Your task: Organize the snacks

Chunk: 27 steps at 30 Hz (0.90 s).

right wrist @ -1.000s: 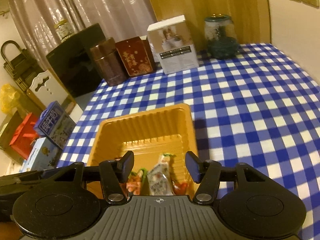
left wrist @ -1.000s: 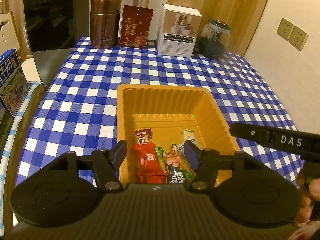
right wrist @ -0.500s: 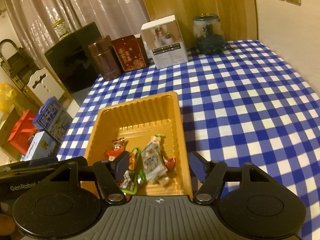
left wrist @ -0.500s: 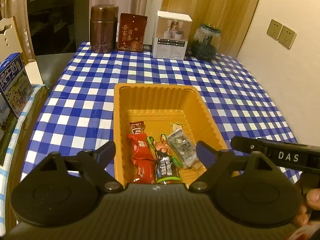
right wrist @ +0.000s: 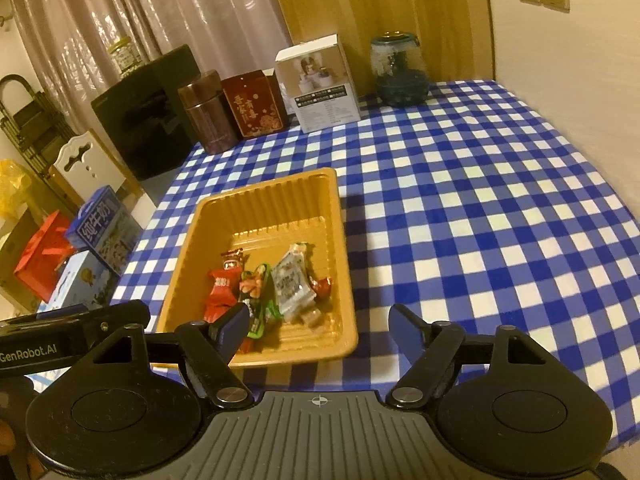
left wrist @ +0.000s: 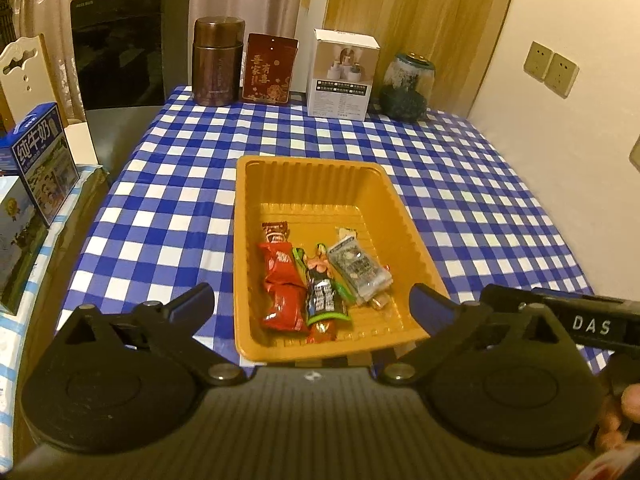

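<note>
An orange plastic tray (left wrist: 312, 172) sits on the blue checked tablecloth; it also shows in the right wrist view (right wrist: 272, 200). In its near half lie several snack packets: red packets (left wrist: 282, 280), a green-edged dark packet (left wrist: 322, 292) and a grey packet (left wrist: 358, 266). The same red packet (right wrist: 222, 288) and grey packet (right wrist: 292, 280) show in the right wrist view. My left gripper (left wrist: 312, 306) is open and empty, held above the tray's near edge. My right gripper (right wrist: 320, 324) is open and empty, near the tray's near right corner.
At the table's back stand a brown canister (left wrist: 218, 60), a red box (left wrist: 270, 68), a white box (left wrist: 342, 74) and a glass jar (left wrist: 406, 86). Milk cartons (left wrist: 42, 156) stand left of the table. A wall runs along the right.
Both grippers have pulled back and up from the tray and opened wider. The snacks that were between the fingers now lie fully in view in the tray.
</note>
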Available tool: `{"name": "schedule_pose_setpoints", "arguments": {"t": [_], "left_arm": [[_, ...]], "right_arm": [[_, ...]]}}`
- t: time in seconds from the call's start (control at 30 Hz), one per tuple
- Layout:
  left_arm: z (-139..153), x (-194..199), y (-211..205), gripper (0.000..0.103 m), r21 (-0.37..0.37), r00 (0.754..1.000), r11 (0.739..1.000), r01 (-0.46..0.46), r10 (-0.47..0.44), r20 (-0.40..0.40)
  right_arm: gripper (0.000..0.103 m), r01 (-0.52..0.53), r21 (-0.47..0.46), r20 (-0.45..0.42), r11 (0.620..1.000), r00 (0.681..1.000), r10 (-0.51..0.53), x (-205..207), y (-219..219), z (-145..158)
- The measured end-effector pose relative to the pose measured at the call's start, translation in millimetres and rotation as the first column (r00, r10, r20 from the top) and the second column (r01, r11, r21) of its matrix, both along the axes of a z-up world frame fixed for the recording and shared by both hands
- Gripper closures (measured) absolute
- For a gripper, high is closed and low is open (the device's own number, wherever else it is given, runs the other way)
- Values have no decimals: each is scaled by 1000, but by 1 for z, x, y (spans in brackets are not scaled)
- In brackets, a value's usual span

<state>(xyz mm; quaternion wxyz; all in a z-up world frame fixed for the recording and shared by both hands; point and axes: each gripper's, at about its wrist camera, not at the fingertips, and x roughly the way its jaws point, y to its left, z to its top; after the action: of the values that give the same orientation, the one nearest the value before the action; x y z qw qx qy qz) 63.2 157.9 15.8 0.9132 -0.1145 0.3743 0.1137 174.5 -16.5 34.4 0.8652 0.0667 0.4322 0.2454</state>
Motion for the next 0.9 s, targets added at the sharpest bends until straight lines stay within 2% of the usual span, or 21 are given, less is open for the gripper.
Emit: {"name": "schedule_pose_setpoints", "arguments": {"t": [0.27,0.4,0.53,0.9], "left_arm": [[2,-24,-13,0,17,1000,1000,9,-9,25],[2,-33,-21,0,35,1000,999,16,-16,0],[-1,-45,-25,0,19,999,1000,14,-14,-35],[5,-72,-31,0,46,999,999,3,-1,-42]], "right_arm": [[26,-11,-10,9,1000,1000,11,-20,-9,4],[26,-20,-23,19,1000,1000,21,-31,-13,4],[26,-14,-41,31,999,999,16,-41,-17,4],[26,-65,-96,44,993,997,70,-70,-18,6]]}}
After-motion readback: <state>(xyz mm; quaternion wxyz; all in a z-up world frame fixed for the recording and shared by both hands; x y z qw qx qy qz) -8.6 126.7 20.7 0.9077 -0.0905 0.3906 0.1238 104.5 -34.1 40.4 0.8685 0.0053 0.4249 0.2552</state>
